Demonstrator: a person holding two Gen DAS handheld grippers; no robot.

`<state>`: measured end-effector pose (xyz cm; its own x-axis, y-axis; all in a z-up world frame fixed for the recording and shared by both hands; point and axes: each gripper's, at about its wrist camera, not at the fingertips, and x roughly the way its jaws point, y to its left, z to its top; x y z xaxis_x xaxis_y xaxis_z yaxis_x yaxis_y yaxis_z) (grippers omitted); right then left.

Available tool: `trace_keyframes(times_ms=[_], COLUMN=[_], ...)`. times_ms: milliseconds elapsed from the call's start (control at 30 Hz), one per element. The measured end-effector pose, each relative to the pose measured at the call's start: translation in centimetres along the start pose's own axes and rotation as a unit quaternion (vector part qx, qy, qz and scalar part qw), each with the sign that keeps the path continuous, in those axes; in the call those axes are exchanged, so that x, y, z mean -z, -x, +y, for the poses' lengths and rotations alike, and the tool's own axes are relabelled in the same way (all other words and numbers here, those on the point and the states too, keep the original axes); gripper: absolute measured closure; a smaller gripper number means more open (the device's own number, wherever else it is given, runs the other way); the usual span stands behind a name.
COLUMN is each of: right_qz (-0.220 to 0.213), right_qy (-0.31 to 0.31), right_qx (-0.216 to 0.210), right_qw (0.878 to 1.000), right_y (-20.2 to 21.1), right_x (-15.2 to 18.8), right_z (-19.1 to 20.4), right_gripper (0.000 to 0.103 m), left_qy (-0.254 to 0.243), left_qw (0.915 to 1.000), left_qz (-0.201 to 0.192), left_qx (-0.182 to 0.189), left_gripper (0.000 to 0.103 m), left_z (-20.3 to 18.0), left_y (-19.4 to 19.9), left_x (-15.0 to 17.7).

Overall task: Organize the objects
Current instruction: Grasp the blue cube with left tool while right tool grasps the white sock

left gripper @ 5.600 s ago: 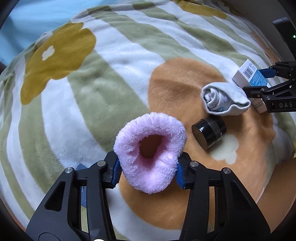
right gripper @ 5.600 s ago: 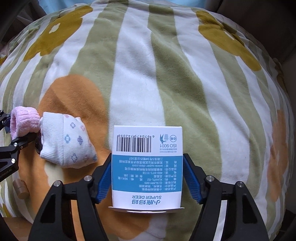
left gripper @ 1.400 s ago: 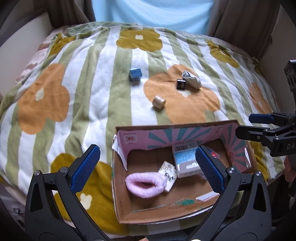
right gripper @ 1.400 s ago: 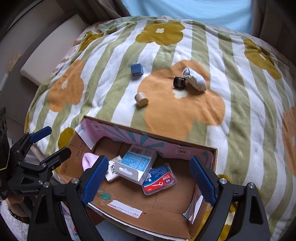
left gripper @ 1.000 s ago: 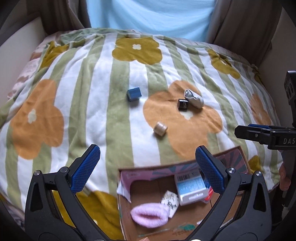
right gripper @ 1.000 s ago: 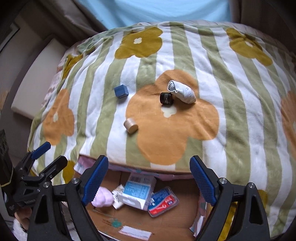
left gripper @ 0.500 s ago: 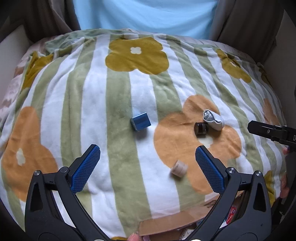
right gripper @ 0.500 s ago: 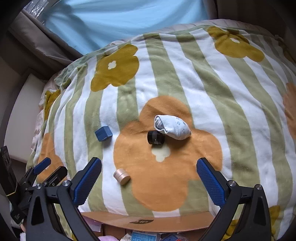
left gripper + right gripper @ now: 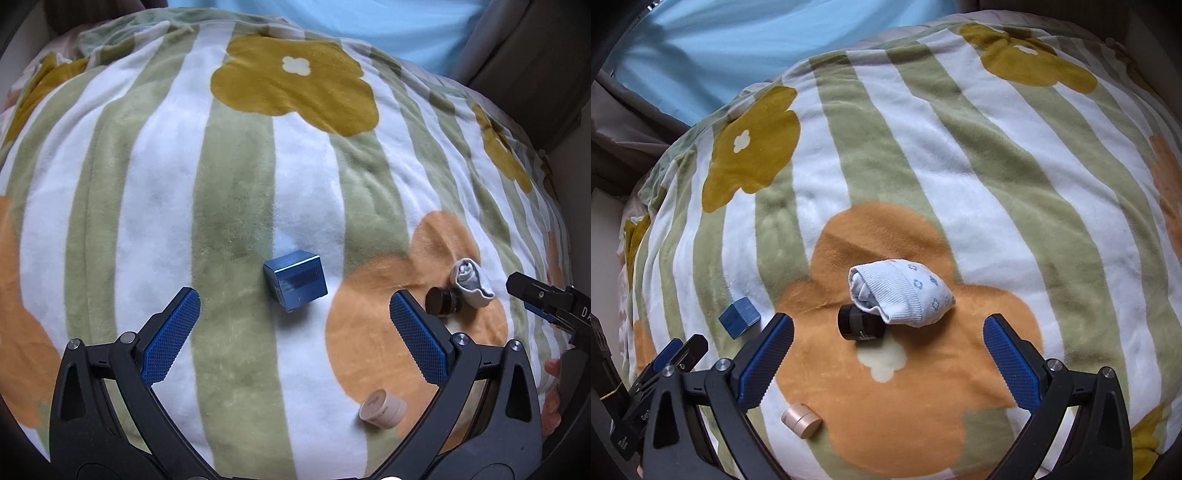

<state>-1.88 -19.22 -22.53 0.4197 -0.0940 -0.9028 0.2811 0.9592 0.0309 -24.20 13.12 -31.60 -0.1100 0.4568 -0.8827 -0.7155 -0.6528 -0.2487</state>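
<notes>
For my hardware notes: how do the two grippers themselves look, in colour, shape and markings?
Both the left gripper and the right gripper have black, angular frames with triangular cut-outs and silver screws. Their fingers carry blue textured pads. White lettering, partly readable, marks each body. No cables show.

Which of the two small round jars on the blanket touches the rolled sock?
The black jar: it lies against the white rolled sock on the orange flower. The beige jar lies apart, nearer the camera.

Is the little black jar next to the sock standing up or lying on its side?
On its side. The black jar lies on the blanket, its round end facing sideways, touching the rolled sock.
</notes>
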Motion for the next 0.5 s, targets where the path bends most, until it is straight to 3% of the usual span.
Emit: trace_keyframes(times_ms=[233,500], right_qz=[0.017,0.03], right_qy=[-0.016,-0.03], right_qx=[0.025,0.04], right_qw=[0.999,0.998], right_y=[-3.3,-5.4], right_x=[-0.3,-0.5], right_z=[-0.7,-1.1], right_gripper=[0.001,0.001], left_qy=[-0.003,0.002], left_qw=[0.9998,0.9997], left_qz=[0.019,0.022], left_qx=[-0.006,-0.014], left_gripper=[0.01,0.017], left_z=[-0.3,0.0], left_y=[-3.9,-5.8], left_x=[-0.5,-0.4])
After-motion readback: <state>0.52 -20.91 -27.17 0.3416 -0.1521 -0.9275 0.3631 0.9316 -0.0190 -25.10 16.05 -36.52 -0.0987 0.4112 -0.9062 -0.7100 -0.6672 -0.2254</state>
